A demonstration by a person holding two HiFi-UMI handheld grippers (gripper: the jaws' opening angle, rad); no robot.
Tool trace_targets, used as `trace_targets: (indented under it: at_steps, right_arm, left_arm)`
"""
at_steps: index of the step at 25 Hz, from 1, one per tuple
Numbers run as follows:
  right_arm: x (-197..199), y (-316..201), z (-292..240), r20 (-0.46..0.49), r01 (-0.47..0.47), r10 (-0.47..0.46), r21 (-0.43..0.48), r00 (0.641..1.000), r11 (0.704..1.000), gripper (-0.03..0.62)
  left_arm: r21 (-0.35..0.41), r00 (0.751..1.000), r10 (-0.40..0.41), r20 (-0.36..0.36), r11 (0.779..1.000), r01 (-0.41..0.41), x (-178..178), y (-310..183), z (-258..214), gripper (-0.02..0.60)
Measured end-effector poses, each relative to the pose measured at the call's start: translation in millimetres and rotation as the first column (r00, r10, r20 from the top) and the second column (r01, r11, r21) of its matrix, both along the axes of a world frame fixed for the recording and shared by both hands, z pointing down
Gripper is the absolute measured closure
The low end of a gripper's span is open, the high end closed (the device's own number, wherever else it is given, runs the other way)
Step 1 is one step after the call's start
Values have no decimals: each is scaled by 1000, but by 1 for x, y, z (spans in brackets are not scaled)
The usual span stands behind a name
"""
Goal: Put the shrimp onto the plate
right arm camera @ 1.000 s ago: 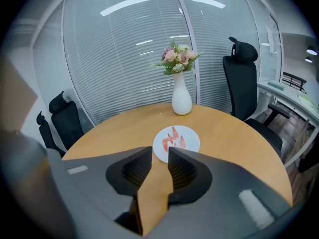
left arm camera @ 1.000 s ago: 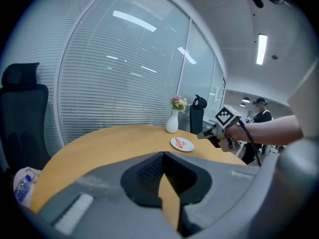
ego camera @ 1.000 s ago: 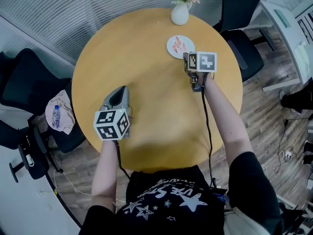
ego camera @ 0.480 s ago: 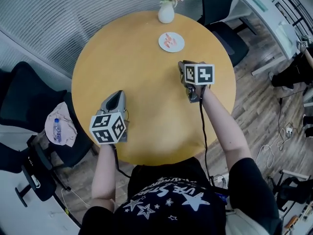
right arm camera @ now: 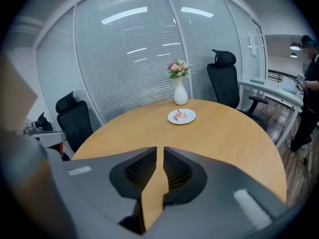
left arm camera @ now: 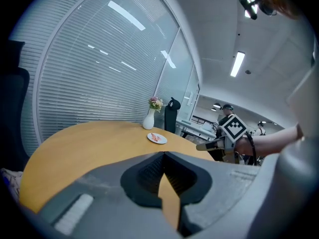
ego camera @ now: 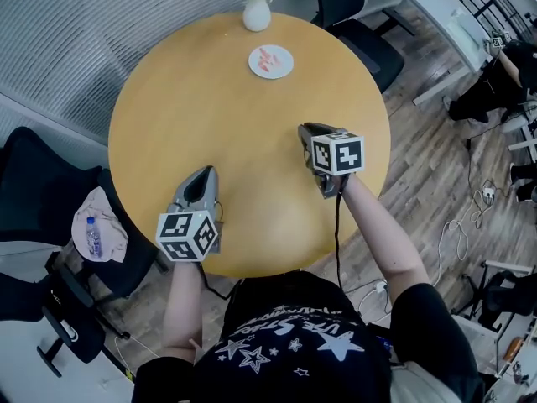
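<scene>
Pink shrimp (ego camera: 266,58) lie on a small white plate (ego camera: 281,67) at the far side of the round wooden table (ego camera: 168,116); the same plate (right arm camera: 181,116) shows ahead in the right gripper view and farther off as a plate (left arm camera: 156,138) in the left gripper view. My right gripper (ego camera: 304,128) hovers over the table's right side, well short of the plate. Its jaws are closing, a narrow gap still shows, and nothing is between them. At the near left edge, my left gripper (ego camera: 203,172) has its jaw tips touching and holds nothing.
A white vase (ego camera: 257,13) of flowers stands just behind the plate. Black office chairs (ego camera: 351,19) ring the table. A chair at the left carries a cloth and a water bottle (ego camera: 93,236). Cables lie on the wooden floor at the right.
My right gripper has drawn back from beside the plate toward the person and its jaws have narrowed. The left gripper has stayed in place.
</scene>
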State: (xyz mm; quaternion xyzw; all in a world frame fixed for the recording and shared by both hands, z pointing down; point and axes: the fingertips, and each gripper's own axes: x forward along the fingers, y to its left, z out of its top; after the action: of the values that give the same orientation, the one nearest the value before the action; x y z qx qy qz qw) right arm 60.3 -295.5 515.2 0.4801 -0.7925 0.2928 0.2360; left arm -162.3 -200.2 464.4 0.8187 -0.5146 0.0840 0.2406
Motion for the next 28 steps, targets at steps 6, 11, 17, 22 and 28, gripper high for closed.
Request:
trace_targets:
  at_steps: [6,11,17,22,28]
  right_arm:
    - [-8,21,8,71,-18,17,7,997,1000,565]
    - [1,60,-5,102,-32,27,51,994,998,592]
    - [20,105,-31,130,-27,15,90,991,996,592]
    - [34,146,-55,145,-20,1,127,989,992,592]
    - [51,188,-71,184,-37,9,148,983,988,592]
  left_arm:
    - [-17,1000,3,9,1000,-3,10,21,11,580]
    - [-9,999,21,28,1000,-21,33,47,8,580]
    - [44,996,71,46,996,-73,66,84,-21,580]
    - [77,996,74,53,994,-78,82,116,-41,580]
    - [119,995,80,67,989,-88,100,150,-61,580]
